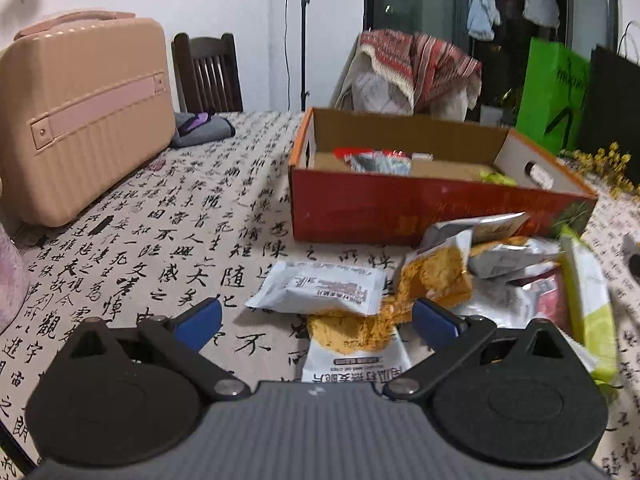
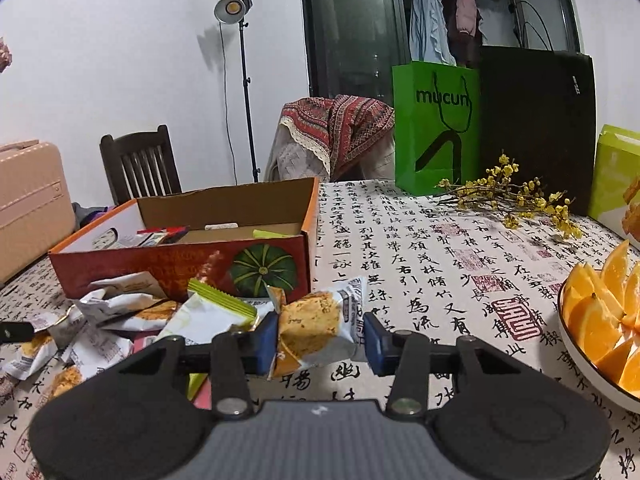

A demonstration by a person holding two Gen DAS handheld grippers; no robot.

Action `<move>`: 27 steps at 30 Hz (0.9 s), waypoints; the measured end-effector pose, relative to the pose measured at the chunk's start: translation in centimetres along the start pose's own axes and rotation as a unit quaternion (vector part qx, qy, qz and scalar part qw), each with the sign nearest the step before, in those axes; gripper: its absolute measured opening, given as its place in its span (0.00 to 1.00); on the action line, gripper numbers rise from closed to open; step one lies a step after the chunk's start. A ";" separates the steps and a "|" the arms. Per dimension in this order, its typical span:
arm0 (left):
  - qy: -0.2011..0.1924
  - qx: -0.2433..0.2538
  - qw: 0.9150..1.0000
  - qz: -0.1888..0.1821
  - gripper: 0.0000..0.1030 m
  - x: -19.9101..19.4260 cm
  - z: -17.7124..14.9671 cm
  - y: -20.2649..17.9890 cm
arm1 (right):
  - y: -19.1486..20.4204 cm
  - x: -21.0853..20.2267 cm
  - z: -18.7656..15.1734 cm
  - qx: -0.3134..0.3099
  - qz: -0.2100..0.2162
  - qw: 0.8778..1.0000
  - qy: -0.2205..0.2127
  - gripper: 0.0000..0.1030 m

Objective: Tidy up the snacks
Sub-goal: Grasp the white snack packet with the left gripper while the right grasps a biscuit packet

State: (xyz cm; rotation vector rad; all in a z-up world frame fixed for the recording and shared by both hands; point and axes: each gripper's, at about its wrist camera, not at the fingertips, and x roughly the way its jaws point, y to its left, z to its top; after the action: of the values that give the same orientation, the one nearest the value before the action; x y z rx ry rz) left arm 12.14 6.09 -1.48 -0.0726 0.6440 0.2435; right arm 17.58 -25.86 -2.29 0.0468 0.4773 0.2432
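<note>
Orange wedges' bowl (image 2: 576, 354) cut off at right edge.

Indoor light, moderately bright and even; dark window (image 2: 352, 28) behind, so none of it is daylight. Studio lamp (image 2: 234, 7) on a stand throws a soft shadow on the white wall (image 2: 120, 60) beside it. Strong fisheye bending and dark corner vignetting in the right view; left view is smeared by motion blur, worst on the snack packets (image 1: 500, 264) and green bag (image 1: 554, 92).
</note>
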 end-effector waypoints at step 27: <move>0.040 -0.006 0.999 -0.029 0.68 6.1 2.5 1.6 | -0.2 0.9 -0.5 0.008 0.001 1.000 0.014 0.42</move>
State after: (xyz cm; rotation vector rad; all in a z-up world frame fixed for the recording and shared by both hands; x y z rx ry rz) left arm 17.93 9.24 -3.16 -0.1136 0.7192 0.1895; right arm 18.18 -25.84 -3.19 0.0591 0.5080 0.2425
